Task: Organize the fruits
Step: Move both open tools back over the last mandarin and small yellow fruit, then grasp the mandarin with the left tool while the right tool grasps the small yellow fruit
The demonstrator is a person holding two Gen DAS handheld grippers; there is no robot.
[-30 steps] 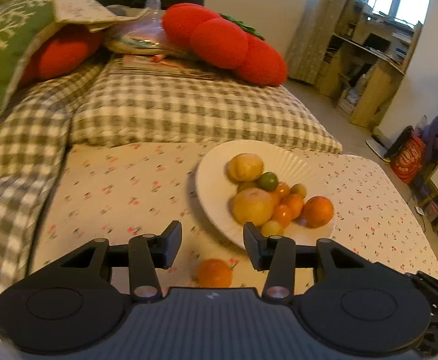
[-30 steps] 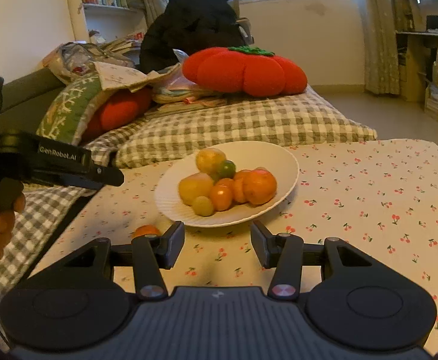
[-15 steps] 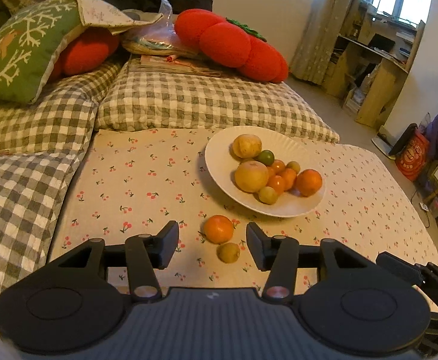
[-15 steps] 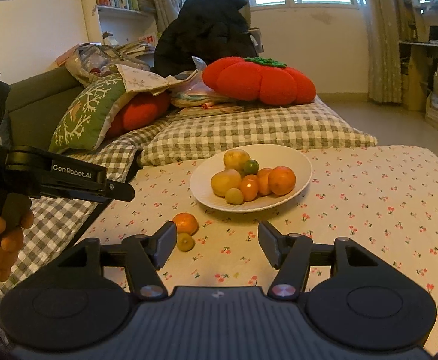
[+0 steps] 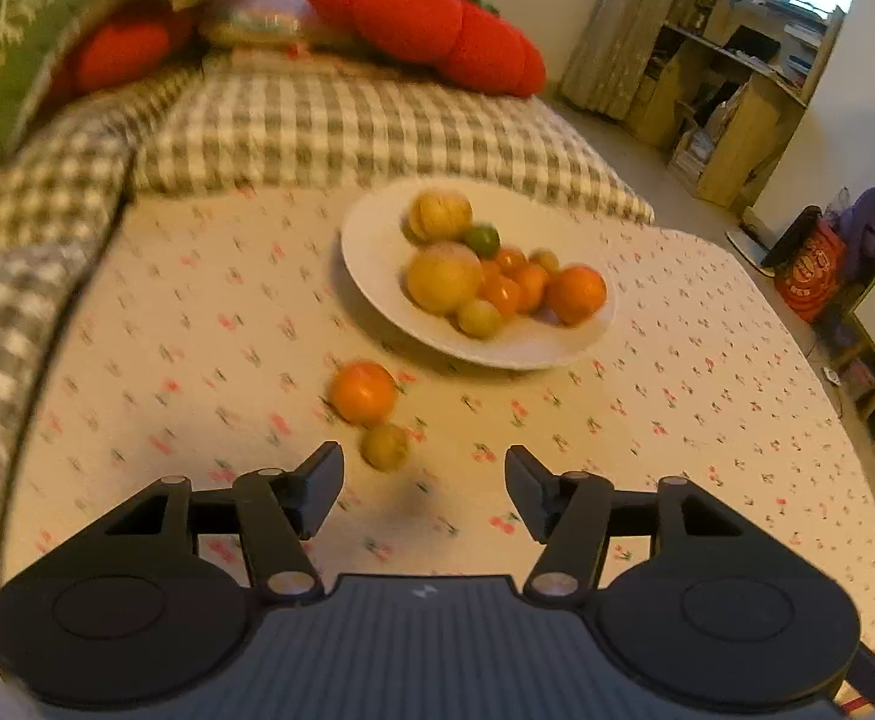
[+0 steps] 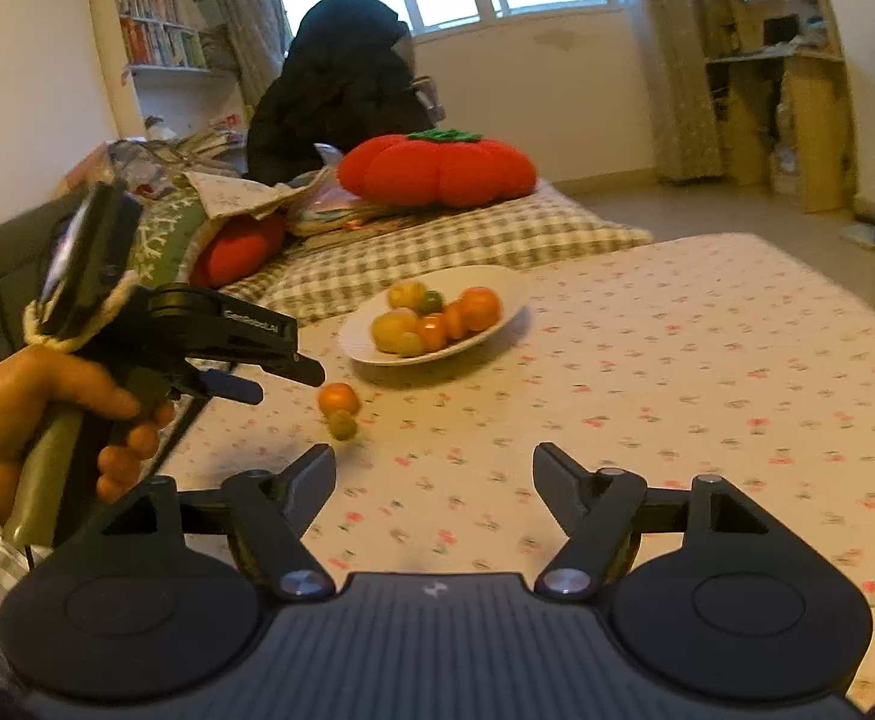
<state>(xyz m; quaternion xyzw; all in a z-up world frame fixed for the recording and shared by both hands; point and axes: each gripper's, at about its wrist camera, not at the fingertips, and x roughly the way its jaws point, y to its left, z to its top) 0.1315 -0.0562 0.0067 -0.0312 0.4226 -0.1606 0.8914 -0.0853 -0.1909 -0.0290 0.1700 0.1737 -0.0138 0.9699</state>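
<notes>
Only rightward: hand gripping left tool

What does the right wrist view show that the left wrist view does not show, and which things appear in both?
Only the right wrist view: a hand holding the left gripper, a bookshelf and a dark heap.
Only the left wrist view: an orange bag on the floor.
Both: the white plate of fruits, the loose orange, the small yellow-green fruit touching it, and the red cushion.

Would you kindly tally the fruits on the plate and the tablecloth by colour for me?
Orange fruits: 5
Yellow or yellow-green fruits: 5
Green fruit: 1
Total: 11, of which 2 lie off the plate; blur leaves the small ones a little uncertain.
</notes>
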